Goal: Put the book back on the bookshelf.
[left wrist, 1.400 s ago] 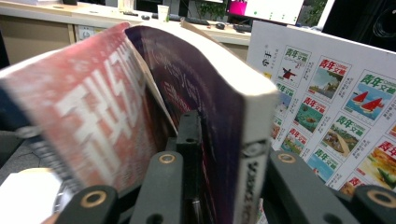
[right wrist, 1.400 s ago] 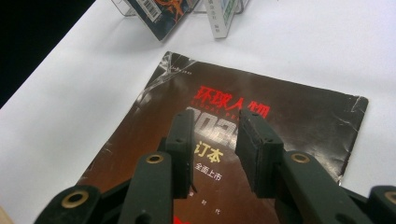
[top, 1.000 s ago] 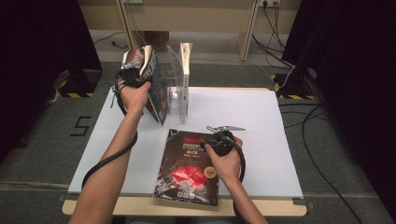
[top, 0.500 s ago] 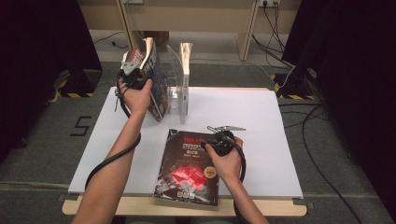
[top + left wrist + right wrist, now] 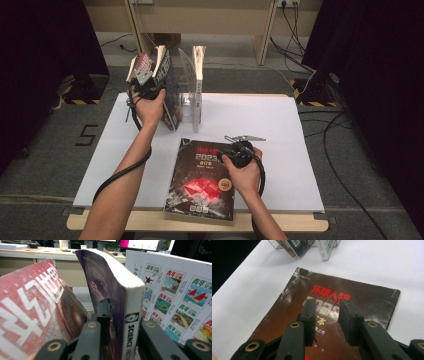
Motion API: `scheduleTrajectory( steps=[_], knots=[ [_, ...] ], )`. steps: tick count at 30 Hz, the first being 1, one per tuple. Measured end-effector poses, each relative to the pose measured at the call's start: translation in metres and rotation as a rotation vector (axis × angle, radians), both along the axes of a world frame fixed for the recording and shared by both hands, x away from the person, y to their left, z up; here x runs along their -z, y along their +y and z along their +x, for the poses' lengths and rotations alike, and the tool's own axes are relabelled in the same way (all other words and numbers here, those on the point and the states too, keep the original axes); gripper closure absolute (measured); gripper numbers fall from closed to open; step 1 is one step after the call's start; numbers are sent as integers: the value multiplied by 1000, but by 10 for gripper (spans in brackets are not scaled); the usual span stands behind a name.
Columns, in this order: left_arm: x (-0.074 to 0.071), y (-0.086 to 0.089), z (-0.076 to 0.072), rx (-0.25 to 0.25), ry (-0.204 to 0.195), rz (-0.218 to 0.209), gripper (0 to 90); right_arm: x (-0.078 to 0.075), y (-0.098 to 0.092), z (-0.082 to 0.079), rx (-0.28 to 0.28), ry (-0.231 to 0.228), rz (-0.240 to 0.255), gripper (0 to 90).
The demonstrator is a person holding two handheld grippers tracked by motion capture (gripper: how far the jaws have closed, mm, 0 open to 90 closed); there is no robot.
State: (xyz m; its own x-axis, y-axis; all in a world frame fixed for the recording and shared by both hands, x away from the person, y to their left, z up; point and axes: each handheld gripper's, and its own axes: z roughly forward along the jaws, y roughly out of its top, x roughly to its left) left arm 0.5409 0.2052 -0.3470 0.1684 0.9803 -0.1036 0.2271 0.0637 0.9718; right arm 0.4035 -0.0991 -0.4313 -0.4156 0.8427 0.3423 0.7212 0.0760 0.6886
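Note:
A thick purple book (image 5: pixel 105 272) with a white spine stands upright in a clear rack (image 5: pixel 187 100) at the far left of the table. My left gripper (image 5: pixel 145 75) reaches over its top edge. The jaws have just been opening, and the book (image 5: pixel 162 75) sits between them with the pads slightly off its covers; left gripper (image 5: pixel 123 315). A red magazine (image 5: pixel 32 310) leans beside it. A dark magazine (image 5: pixel 202 180) with red lettering lies flat near the front edge. My right gripper (image 5: pixel 231 149) rests over its top right corner, open and holding nothing; right gripper (image 5: pixel 327 307) above the title on the magazine (image 5: pixel 352 295).
A white book (image 5: pixel 198 80) stands in the rack's right slot, its picture-covered back (image 5: pixel 180 295) facing the left gripper. The white table top (image 5: pixel 300 150) spreads bare to the right. Cables trail from both grippers. Dark curtains flank the table.
The left hand has shifted slightly nearer along the standing book. The right hand and the flat magazine have not moved.

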Motion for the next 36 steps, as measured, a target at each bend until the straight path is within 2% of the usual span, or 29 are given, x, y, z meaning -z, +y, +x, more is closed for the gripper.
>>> scheduleTrajectory(
  steps=[2, 9, 10, 19, 23, 24, 29, 32, 35, 36],
  knots=[
    [-3, 1, -4, -9, 15, 10, 678, 0, 1, 0, -2, 1, 4, 670],
    [-7, 8, -20, -10, 13, 11, 622, 0, 3, 0, -3, 0, 9, 669],
    [-7, 11, -27, -8, 12, 8, 614, 0, 3, 0, -5, -2, 5, 669],
    [1, 28, -51, -21, 22, -7, 601, 0, 5, -1, -2, 3, 9, 669],
    [4, 33, -55, -13, 27, -13, 609, 0, 6, -1, -2, 7, 8, 669],
    [6, 35, -58, -5, 34, -25, 609, 0, 7, -1, -6, 6, 8, 669],
    [12, 39, -62, -11, 43, -31, 608, 0, 7, -1, -7, 6, 9, 668],
    [17, 43, -67, -12, 60, -65, 609, 1, 6, -1, -5, 6, 6, 667],
    [23, 48, -71, -41, 78, -75, 593, 1, 6, -1, -3, 8, 6, 668],
    [26, 53, -72, -60, 93, -103, 578, 1, 6, -2, -2, 7, 9, 667]
  ],
)
